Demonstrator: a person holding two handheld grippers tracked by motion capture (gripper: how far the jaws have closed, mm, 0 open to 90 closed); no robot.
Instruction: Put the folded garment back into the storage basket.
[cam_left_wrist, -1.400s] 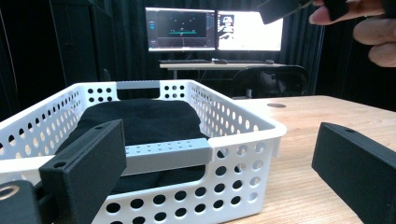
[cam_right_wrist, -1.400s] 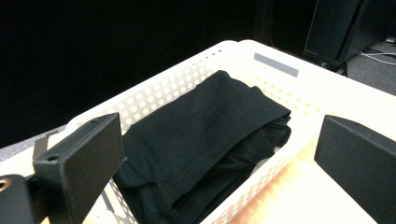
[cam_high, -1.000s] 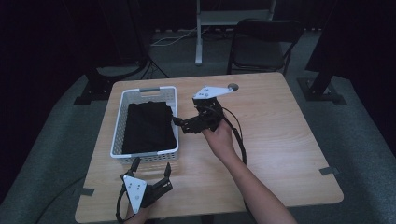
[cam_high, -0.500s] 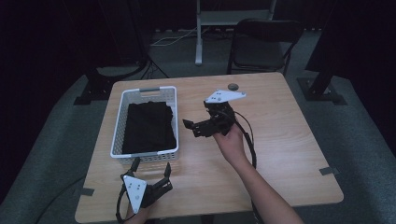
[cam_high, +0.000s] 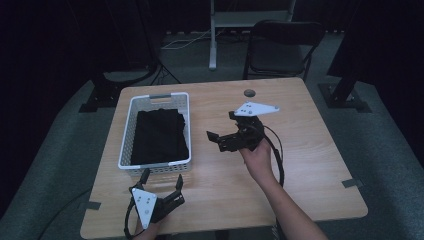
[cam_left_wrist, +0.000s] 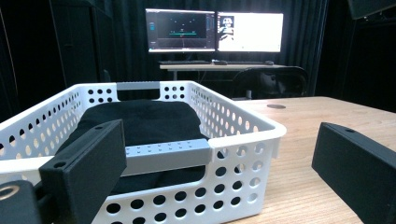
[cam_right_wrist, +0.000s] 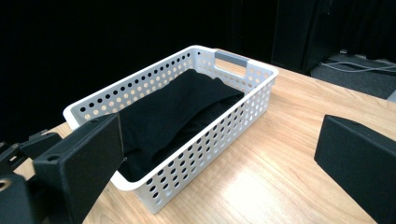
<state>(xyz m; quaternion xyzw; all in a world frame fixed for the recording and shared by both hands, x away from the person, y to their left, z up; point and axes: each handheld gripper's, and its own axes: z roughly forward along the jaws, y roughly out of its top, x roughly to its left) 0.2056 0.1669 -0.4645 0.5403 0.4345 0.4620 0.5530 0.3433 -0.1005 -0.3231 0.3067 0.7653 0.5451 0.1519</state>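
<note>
Dark curtains surround a wooden table (cam_high: 300, 165); behind it stand a folding chair (cam_high: 282, 47) and, in the left gripper view, a desk with two lit monitors (cam_left_wrist: 215, 30). We see a white perforated basket (cam_high: 131, 134) on the table's left half, with a folded black cloth (cam_high: 160, 135) lying inside it, below the rim.

Our right gripper (cam_high: 222, 135) hovers above mid-table, just right of the basket, jaws wide apart and empty, pointed at the basket's long side. In the right gripper view, that wall stands between the jaws and the cloth.

Our left gripper (cam_high: 161, 179) sits at the near edge, just before the basket's short end, jaws spread and empty. The grey handle (cam_left_wrist: 163, 154) crosses between it and the cloth.

A small dark disc (cam_high: 248, 93) lies near the far edge, well apart.
</note>
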